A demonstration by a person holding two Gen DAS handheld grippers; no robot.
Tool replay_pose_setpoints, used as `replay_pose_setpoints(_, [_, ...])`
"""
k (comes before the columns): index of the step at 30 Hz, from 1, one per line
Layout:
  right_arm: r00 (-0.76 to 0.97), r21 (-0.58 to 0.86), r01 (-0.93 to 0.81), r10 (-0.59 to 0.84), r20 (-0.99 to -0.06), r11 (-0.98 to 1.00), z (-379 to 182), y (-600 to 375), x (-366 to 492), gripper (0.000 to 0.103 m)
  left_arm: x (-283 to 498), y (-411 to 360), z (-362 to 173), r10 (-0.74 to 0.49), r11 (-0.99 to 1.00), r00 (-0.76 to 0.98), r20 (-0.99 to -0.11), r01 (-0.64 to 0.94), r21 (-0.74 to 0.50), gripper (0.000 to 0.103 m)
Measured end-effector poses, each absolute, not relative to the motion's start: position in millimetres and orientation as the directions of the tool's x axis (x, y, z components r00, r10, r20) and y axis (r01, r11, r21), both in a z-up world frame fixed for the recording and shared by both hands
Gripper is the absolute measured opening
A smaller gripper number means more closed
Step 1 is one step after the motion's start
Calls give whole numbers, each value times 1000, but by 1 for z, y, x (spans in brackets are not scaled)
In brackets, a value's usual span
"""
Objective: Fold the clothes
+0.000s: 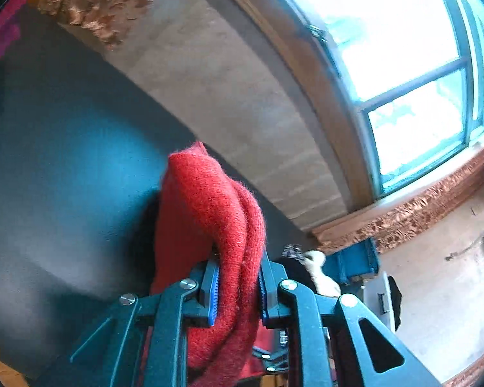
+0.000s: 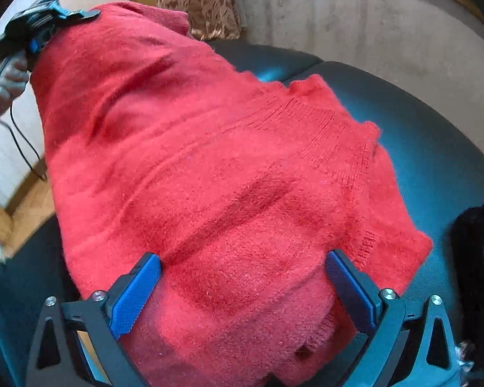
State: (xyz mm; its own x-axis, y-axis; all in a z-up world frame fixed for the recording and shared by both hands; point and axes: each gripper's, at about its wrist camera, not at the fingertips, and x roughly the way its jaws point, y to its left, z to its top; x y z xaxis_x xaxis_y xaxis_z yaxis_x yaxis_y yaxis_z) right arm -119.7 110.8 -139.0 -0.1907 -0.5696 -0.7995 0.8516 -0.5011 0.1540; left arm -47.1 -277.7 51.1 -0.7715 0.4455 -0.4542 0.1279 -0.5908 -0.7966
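A fuzzy red sweater is spread over a dark leather-like cushion. My left gripper is shut on a bunched fold of the sweater, which stands up above its blue pads. In the right wrist view that left gripper shows at the top left, held by a hand, with one corner of the sweater lifted off the cushion. My right gripper stands wide open over the sweater's near end, and the fabric fills the space between its fingers.
A black fluffy item lies on the cushion at the right. A pale wall and patterned curtain stand behind. Wood floor and a black cable show at left. A bright window is to the right in the left wrist view.
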Motion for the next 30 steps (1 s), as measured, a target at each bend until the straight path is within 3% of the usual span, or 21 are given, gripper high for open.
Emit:
replay_pose_setpoints(6, [-194, 265, 814, -671, -716, -517, -140, 134, -121, 103, -90, -180, 68, 533, -630, -706, -467, 37, -776, 17])
replay_pose_setpoints(13, [-205, 346, 789, -749, -630, -508, -142, 140, -119, 103, -139, -90, 26, 627, -621, -579, -521, 32, -783, 17])
replay_pose_setpoints(26, [-211, 382, 784, -789, -578, -489, -142, 143, -122, 103, -169, -32, -50, 643, -656, -438, -629, 110, -747, 18])
replay_pose_setpoints(30, [-250, 307, 802, -755, -606, -512, -139, 135, -114, 103, -169, -37, -54, 664, -634, -396, -634, 152, -758, 23])
